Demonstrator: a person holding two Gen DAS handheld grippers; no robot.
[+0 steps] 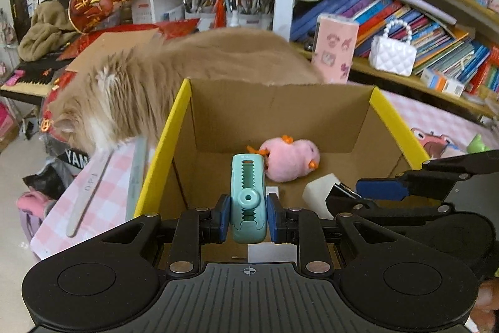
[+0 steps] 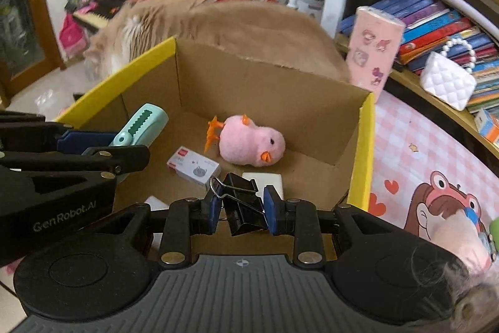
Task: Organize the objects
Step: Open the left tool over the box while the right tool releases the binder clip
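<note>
Teal toothed clip sits pinched between the left gripper jaws, narrowed right down onto its sides, held over the open cardboard box with the yellow rim. Right gripper has its jaws clamped on a black binder clip, also over the box. Lying on the box floor: a pink plush chick on its side, a small white staples box next to it, and a white block. A fluffy tan cat is right behind the box's far wall, on the pink checkered surface
</note>
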